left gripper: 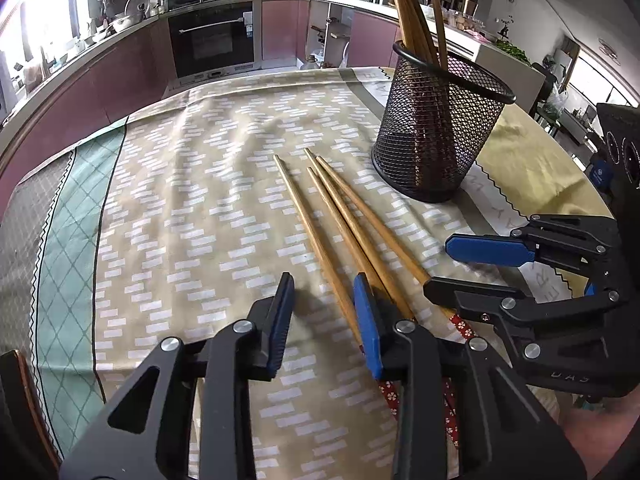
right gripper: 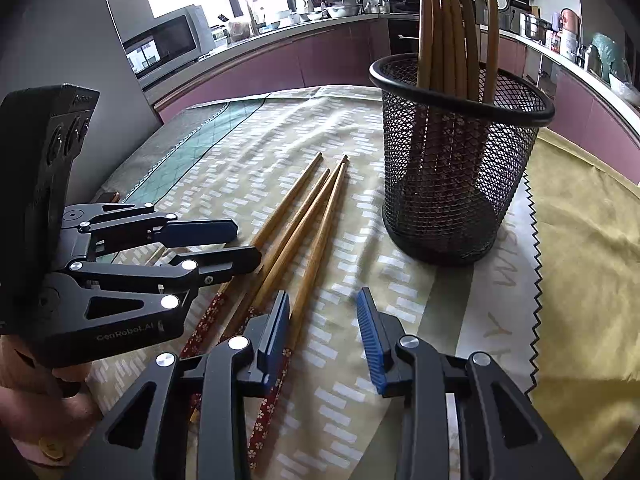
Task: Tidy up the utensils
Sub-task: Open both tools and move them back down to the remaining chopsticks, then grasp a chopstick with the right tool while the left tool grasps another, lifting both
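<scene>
Several wooden chopsticks point(left gripper: 340, 216) with red floral ends lie loose on the patterned tablecloth; they also show in the right wrist view point(right gripper: 296, 224). A black mesh holder point(left gripper: 436, 128) stands upright to their right with several chopsticks in it, also in the right wrist view point(right gripper: 456, 160). My left gripper point(left gripper: 324, 320) is open and empty, low over the chopsticks' near ends. My right gripper point(right gripper: 324, 328) is open and empty, just right of the chopsticks. Each gripper shows in the other's view, the right point(left gripper: 456, 264) and the left point(right gripper: 240, 244).
The table is covered by a beige patterned cloth point(left gripper: 208, 208) with a green and grey border at the left, and a yellow cloth point(right gripper: 592, 248) at the right. Kitchen counters, an oven point(left gripper: 212, 36) and a microwave point(right gripper: 164, 44) stand behind.
</scene>
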Tool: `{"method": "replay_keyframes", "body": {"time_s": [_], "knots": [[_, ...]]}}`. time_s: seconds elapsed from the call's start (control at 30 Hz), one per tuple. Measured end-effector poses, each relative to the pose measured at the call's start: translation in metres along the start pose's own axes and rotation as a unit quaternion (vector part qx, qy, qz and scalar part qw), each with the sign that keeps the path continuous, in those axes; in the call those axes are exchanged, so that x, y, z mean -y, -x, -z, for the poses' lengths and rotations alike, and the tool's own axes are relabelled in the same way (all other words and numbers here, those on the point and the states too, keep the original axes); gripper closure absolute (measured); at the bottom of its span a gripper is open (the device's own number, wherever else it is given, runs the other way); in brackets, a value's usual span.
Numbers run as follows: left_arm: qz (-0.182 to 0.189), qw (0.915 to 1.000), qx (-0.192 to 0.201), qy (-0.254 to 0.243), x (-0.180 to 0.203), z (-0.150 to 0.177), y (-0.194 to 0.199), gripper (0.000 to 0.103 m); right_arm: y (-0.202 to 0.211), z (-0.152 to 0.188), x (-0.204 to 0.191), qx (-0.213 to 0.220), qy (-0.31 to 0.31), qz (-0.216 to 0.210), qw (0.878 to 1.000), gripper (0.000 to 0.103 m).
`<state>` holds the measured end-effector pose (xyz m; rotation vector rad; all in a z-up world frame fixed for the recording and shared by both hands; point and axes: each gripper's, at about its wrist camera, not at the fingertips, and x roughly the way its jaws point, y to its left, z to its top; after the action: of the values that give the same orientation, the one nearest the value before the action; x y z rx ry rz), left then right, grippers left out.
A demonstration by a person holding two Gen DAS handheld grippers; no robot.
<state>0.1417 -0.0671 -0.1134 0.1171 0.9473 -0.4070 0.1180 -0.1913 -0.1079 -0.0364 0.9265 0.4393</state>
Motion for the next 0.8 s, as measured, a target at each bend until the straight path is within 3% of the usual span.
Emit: {"method": "replay_keyframes", "body": {"time_s": [0.6,0.8], "knots": [[-0.018,0.9998,-0.005,0.007,-0.006,-0.019,-0.013,0.079,-0.021,-0.021,-0.009,0.003,0.024,0.033,0.999,0.077],[-0.020,0.9997,-0.004,0.012,-0.007,-0.022,-0.016,0.088,-0.025,-0.026,-0.004,0.008,0.013,0.033,0.999,0.090]]}}
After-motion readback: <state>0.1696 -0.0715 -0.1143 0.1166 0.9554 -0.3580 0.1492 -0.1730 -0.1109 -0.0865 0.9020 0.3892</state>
